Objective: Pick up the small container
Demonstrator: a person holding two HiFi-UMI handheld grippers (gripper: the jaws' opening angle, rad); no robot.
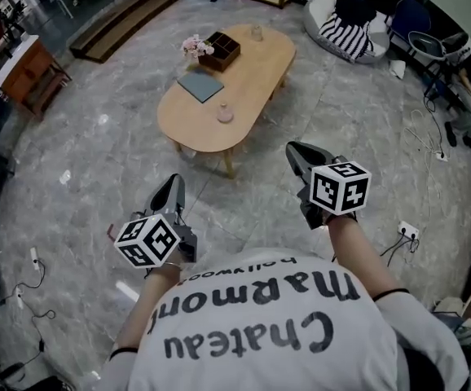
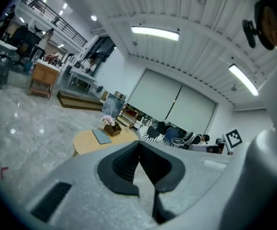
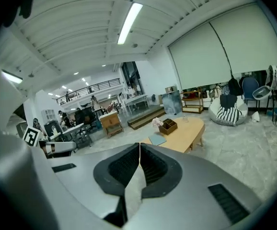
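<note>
On the oval light wooden table (image 1: 252,63), the small pinkish round container (image 1: 225,114) stood near the closer end, while the left gripper (image 1: 171,186) and the right gripper (image 1: 295,150) were both clenched on nothing, so an approach without opening them could push it over.

The person is wearing a white T-shirt (image 1: 260,332) with large black lettering and dark sleeve edging. The grey left gripper (image 1: 173,184) and grey right gripper (image 1: 295,150) are each carrying a white cube (image 1: 147,240) printed with black square markers.
</note>
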